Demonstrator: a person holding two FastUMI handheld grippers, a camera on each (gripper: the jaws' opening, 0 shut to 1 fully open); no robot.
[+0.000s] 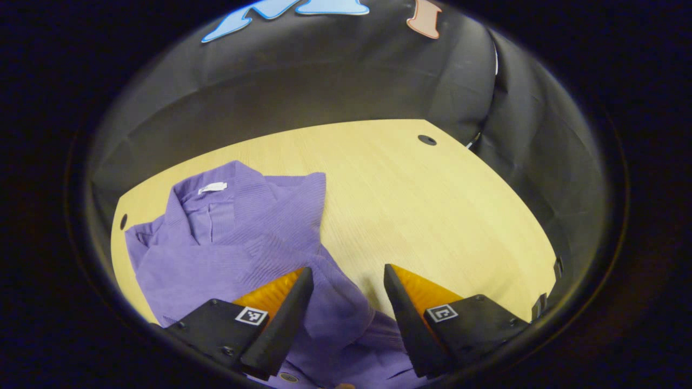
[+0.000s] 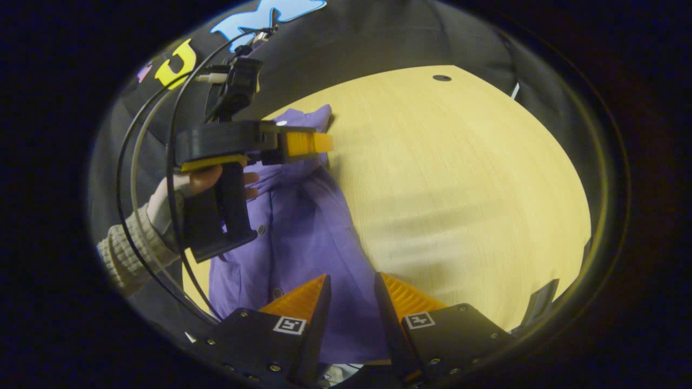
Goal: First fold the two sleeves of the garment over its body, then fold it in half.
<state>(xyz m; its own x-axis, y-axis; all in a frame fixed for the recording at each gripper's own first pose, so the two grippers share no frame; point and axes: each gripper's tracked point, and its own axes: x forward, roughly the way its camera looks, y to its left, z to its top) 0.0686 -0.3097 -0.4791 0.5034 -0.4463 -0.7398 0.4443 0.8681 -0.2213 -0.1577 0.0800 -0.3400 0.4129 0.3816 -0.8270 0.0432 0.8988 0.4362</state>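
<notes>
Left gripper (image 1: 348, 281) jaws spread above purple garment (image 1: 238, 237) on counter (image 1: 421, 216), collar label visible. Right gripper (image 2: 350, 294) jaws spread; its view adds person's hand (image 2: 208, 181) holding left gripper (image 2: 319, 142).

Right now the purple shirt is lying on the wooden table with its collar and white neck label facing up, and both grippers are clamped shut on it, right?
Not quite. In the left gripper view the left gripper is open above the purple shirt; in the right gripper view the right gripper is open too. The shirt does lie on the wooden table, white neck label up.
</notes>
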